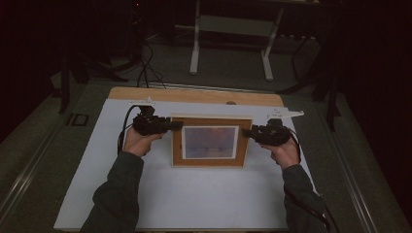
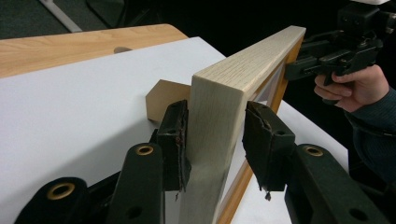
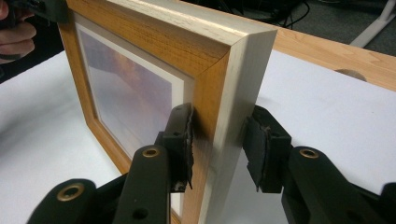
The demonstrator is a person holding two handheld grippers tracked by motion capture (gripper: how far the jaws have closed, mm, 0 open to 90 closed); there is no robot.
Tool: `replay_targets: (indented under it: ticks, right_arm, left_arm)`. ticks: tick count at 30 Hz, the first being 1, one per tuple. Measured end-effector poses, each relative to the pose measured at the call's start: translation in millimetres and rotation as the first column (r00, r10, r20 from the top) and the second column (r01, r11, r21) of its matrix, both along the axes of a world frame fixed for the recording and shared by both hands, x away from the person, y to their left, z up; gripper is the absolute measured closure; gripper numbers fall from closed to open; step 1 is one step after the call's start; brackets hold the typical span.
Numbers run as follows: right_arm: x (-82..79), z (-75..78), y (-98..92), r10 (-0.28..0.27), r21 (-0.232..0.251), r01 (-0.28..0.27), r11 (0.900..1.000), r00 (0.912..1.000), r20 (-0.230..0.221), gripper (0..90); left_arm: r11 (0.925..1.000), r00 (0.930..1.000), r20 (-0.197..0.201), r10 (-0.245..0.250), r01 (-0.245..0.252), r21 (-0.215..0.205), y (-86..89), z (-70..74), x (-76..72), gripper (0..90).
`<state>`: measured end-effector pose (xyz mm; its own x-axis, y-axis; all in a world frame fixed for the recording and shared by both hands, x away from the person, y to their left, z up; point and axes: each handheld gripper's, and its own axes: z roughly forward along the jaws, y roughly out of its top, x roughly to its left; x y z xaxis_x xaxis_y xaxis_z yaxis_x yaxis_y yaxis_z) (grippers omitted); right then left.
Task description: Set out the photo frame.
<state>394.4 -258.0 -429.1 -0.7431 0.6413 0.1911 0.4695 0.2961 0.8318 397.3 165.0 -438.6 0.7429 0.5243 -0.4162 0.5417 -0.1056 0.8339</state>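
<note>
Tools (image 1: pixel 176 125) at picture frame's (image 1: pixel 210 121) ends

One wooden picture frame (image 1: pixel 211 142), two tools, left tool (image 1: pixel 177 125), right tool (image 1: pixel 246 132), perhaps one stand flap (image 2: pixel 163 95) behind.

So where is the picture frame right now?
In the high view the picture frame stands upright mid-table on the white sheet, between the left gripper and right gripper.
</note>
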Motion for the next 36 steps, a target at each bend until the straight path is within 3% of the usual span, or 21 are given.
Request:
replay_targets:
  ticks: [22,24,26,30,36]
  right_arm:
    - [2.9,-0.6,1.3,0.001,-0.002,-0.001,1.000,1.0000,-0.005,63.1]
    - [2.7,-0.4,1.6,0.003,-0.004,-0.003,1.000,1.0000,-0.005,63.0]
    - [2.0,0.1,1.9,0.002,-0.012,-0.002,1.000,1.0000,-0.005,62.8]
    - [0.6,1.2,2.5,0.006,-0.027,-0.006,1.000,1.0000,0.005,62.2]
    - [-2.0,0.5,0.9,0.009,-0.035,-0.009,0.999,0.9999,0.008,53.8]
  left_arm:
    - [0.9998,0.9993,-0.036,0.012,-0.013,-0.013,2.4,-6.3,-4.5,63.4]
    - [0.9998,0.9990,-0.044,0.013,-0.014,-0.014,2.8,-7.6,-4.2,66.7]
    - [1.0000,0.9998,-0.022,0.001,-0.001,-0.006,3.0,-7.2,-4.7,66.6]
    - [1.0000,0.9998,-0.019,-0.002,0.002,-0.007,3.5,-6.7,-5.3,66.0]
    - [0.9998,0.9999,-0.008,0.010,-0.010,-0.017,6.5,-2.9,-7.7,58.5]
